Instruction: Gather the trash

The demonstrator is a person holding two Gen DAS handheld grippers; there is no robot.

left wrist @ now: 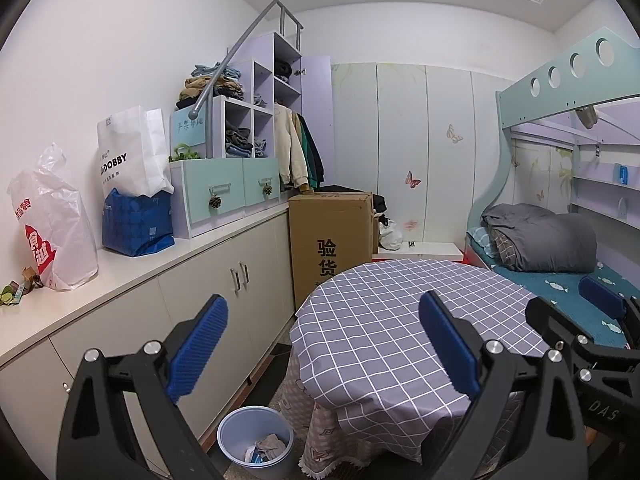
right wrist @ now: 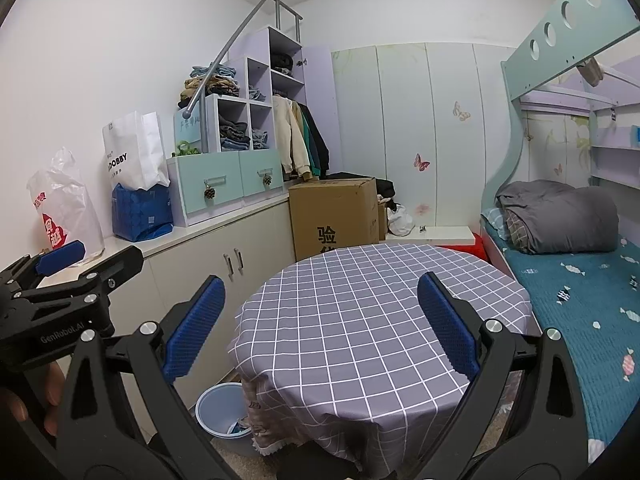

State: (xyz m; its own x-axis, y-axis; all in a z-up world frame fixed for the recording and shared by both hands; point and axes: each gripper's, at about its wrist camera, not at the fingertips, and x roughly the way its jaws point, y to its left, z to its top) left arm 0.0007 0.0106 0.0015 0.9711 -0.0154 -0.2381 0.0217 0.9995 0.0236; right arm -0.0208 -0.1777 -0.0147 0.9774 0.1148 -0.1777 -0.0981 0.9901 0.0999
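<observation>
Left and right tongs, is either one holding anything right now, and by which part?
Nothing is held. The left tongs and right tongs are both open and empty above the grey checked tablecloth.

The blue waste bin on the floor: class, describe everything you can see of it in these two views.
The waste bin is a round, open-topped pail of pale blue plastic, by its look. It stands upright on the floor between the cabinet and the cloth-covered round table, whose hanging cloth hides part of its rim in the right wrist view. It holds crumpled paper and a blue scrap. Neither gripper touches it.
</observation>
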